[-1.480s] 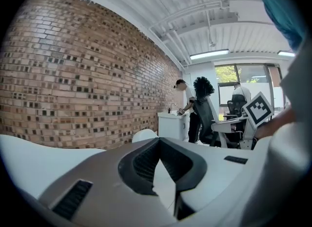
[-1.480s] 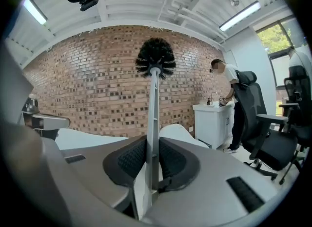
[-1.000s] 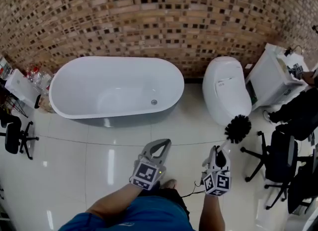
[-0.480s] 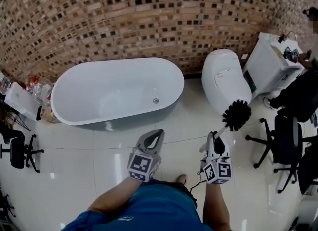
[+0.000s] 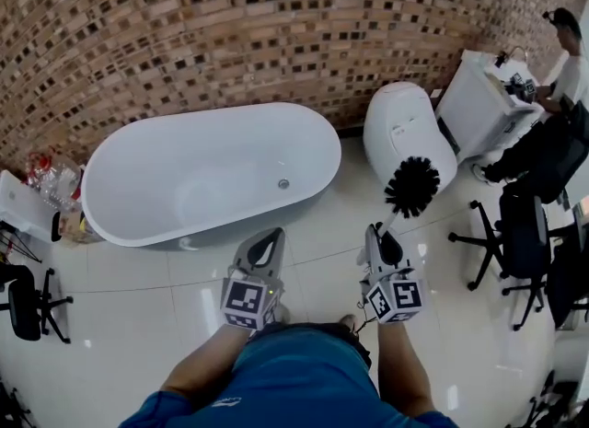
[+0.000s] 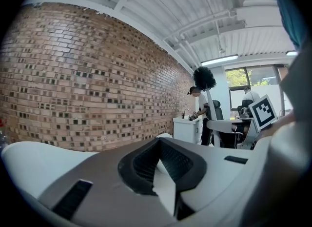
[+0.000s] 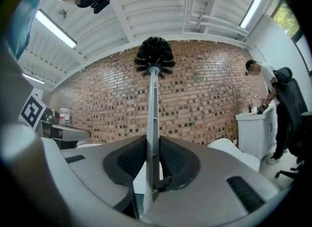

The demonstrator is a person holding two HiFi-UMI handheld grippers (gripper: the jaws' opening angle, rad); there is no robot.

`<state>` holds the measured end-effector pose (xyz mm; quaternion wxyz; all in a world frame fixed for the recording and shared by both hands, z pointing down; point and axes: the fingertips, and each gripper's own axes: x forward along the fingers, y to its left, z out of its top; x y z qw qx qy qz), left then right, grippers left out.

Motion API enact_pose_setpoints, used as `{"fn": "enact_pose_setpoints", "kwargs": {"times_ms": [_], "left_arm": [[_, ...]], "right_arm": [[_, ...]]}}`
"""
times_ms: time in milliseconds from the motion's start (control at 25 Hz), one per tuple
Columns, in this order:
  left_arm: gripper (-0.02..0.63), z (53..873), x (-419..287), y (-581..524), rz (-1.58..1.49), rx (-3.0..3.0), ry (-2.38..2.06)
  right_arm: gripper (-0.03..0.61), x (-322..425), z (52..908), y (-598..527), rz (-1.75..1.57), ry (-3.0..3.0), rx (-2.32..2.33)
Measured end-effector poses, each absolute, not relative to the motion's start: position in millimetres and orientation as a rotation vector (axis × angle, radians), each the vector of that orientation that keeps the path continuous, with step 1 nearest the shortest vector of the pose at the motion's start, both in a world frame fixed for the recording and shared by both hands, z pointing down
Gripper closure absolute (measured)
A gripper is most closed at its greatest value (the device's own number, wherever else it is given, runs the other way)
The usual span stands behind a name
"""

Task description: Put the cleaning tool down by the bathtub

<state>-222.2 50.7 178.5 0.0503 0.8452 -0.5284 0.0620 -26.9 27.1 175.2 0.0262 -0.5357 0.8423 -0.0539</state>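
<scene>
Cleaning tool (image 5: 411,187) (bristly black ball) | slim stem (image 7: 152,118) | right claw (image 5: 375,233) grips

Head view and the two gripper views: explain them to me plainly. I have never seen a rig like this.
There is no robot here. A person holds a hand-worked gripper in each hand, and the marked cubes are part of those grippers. The head view looks down from a camera on the person's head. It shows a white bathtub and a toilet on the tiled floor, in front of a brick wall. Each gripper view looks along that gripper's own fingers. The right gripper has its fingers shut on the handle of a toilet brush, with the bristle head pointing away from the person. The left gripper is shut and holds nothing. The brush has not yet been put down by the tub.
</scene>
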Motion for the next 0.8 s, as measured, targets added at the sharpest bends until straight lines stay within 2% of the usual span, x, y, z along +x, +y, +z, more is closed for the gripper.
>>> {"fn": "enact_pose_setpoints", "kwargs": {"times_ms": [480, 640, 800], "left_arm": [[0.616, 196, -362, 71, 0.119, 2.356, -1.831], [0.615, 206, -382, 80, 0.136, 2.317, -1.854], [0.616, 212, -377, 81, 0.173, 2.314, -1.857]], "right_arm": [[0.500, -176, 187, 7, 0.019, 2.980, -1.440], [0.500, -210, 201, 12, 0.074, 3.093, -1.354], [0.500, -211, 209, 10, 0.016, 3.077, -1.328]]}}
